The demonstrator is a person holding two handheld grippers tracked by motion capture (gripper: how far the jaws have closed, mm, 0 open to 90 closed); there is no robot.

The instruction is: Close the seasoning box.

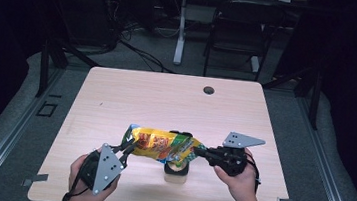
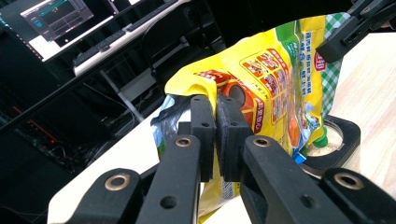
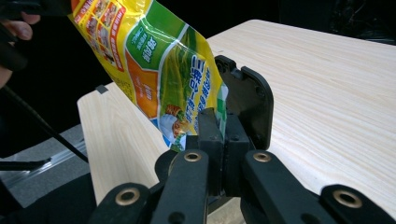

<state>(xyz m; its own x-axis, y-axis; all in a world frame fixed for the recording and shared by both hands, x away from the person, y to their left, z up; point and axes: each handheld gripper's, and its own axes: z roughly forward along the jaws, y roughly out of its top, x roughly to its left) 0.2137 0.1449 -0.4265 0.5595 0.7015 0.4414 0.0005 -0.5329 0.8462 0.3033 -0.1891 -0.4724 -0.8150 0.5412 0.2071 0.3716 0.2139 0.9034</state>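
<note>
Overhead light falls on the bench [image 1: 166, 99], bright and even, while the room around it drops to near black; the high view is soft and low in detail. Short, faint shadows sit under the yellow bag [image 1: 161, 145]. Gripper views are sharper, with shiny glare on the bag's foil and slight blur on the near black claw arms at the bottom edge.

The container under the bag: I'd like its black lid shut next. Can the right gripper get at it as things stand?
Probably not yet: the right gripper is clamped on the bag, which hangs over the container.
</note>
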